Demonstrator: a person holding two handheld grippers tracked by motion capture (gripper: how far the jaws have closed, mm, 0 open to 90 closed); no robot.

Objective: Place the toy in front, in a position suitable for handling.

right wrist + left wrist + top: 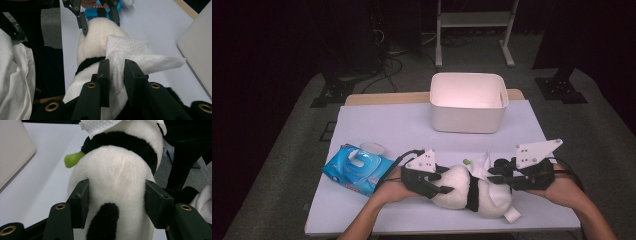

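A white and black plush toy (462, 192) lies on its side near the table's front edge. My left gripper (439, 186) is shut on its body, with the pads pressing into the white fur (117, 177) on both sides. A small green piece (72, 160) sticks out of the toy's black band. A white wipe (140, 55) lies draped over the toy's upper part. My right gripper (117, 72) stands over the toy from the right, its jaws slightly apart with a fold of the wipe loose between them. The left gripper (100, 22) is visible farther off on the toy.
An empty white bin (468, 102) stands at the back centre of the white table cover (387, 125). A blue pack of wipes (357, 167) lies at the front left, with a small round white lid (372, 148) behind it. White cloth (15, 75) hangs beside the table edge.
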